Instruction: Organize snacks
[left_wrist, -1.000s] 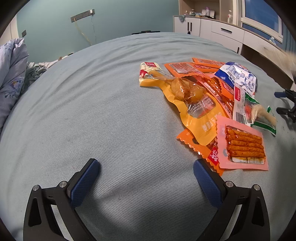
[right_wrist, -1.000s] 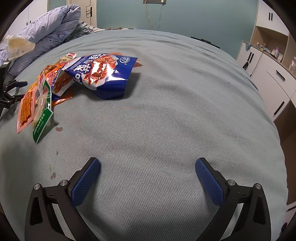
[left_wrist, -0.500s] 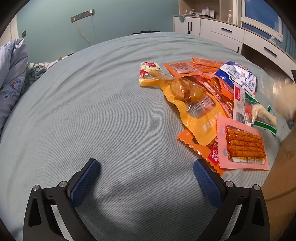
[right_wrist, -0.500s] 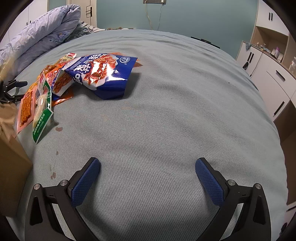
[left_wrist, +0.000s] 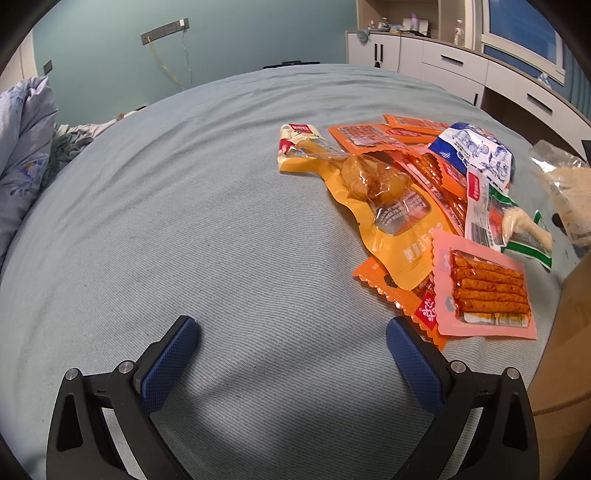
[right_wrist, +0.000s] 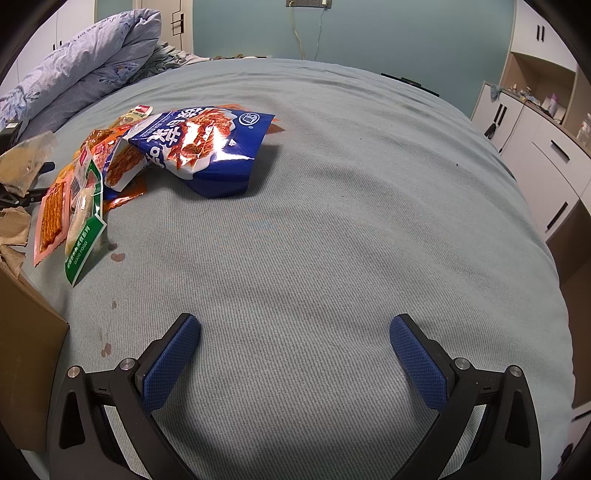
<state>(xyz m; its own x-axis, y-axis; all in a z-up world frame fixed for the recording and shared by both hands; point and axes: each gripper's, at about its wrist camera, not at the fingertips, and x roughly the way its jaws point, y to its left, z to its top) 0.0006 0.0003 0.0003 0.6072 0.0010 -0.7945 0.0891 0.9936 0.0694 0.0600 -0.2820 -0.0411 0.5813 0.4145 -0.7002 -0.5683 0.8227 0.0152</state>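
A heap of snack packets lies on the grey-blue bed. In the left wrist view a yellow chicken packet (left_wrist: 384, 206) lies over orange packets (left_wrist: 373, 134), with a pink spicy-stick packet (left_wrist: 487, 291) nearest and a green-edged packet (left_wrist: 517, 225) beside it. My left gripper (left_wrist: 291, 350) stands open over bare sheet, left of the heap. In the right wrist view a big blue bag (right_wrist: 210, 147) tops the same heap. My right gripper (right_wrist: 295, 350) is open too, well right of the snacks. A cardboard box (left_wrist: 565, 339) stands at the heap's edge.
A clear bag of crumbly snack (left_wrist: 565, 195) hangs above the cardboard box (right_wrist: 26, 317). A rolled quilt (right_wrist: 81, 74) lies at the bed's far left. White drawers (right_wrist: 546, 155) line the right wall. Small stains (right_wrist: 118, 256) mark the sheet.
A cardboard box has come in from the side and now stands beside the heap, with a clear bag held over it. Neither gripper has moved.
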